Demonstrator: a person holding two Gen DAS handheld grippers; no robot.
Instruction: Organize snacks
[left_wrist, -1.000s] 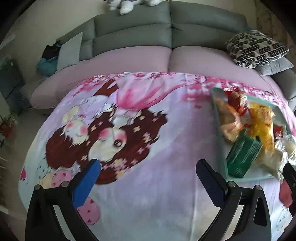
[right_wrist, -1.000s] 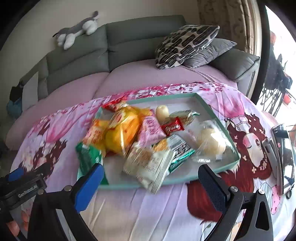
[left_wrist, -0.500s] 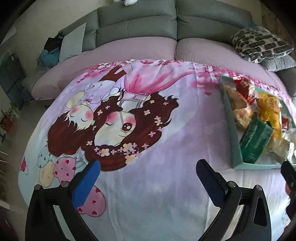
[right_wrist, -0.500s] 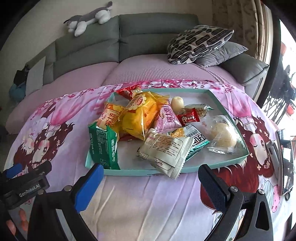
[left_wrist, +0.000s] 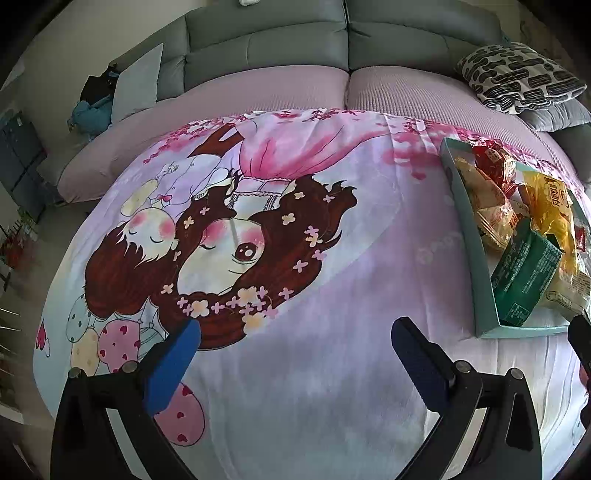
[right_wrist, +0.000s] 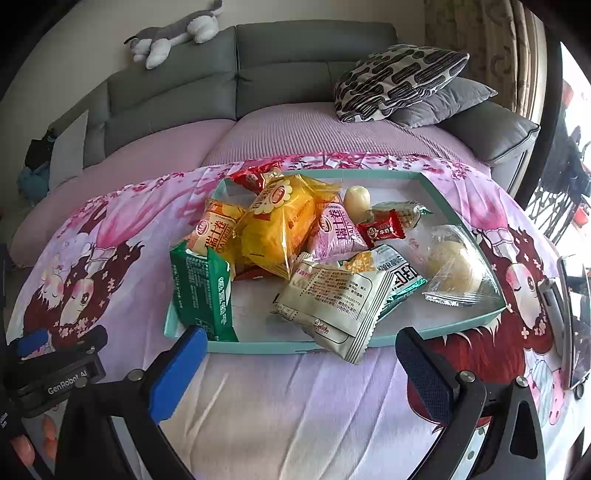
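A teal tray (right_wrist: 443, 332) lies on a pink cartoon-print cloth and holds several snack packets. Among them are a green packet (right_wrist: 203, 291) leaning at the left end, a yellow bag (right_wrist: 280, 225), a pink pack (right_wrist: 338, 236), a white pack (right_wrist: 332, 302) hanging over the front rim, and a clear-wrapped bun (right_wrist: 450, 266). My right gripper (right_wrist: 299, 354) is open just in front of the tray, holding nothing. My left gripper (left_wrist: 295, 343) is open above bare cloth, with the tray (left_wrist: 480, 258) off to its right.
A grey sofa (right_wrist: 295, 66) with a patterned pillow (right_wrist: 399, 77) and a plush toy (right_wrist: 173, 33) sits behind the cloth-covered surface. A phone-like device (right_wrist: 572, 317) lies at the far right. The left gripper's body (right_wrist: 51, 373) shows at the right view's left edge.
Both views have steadied and drawn back a little, so the tray sits farther up. The snacks have not moved. Both grippers remain open.
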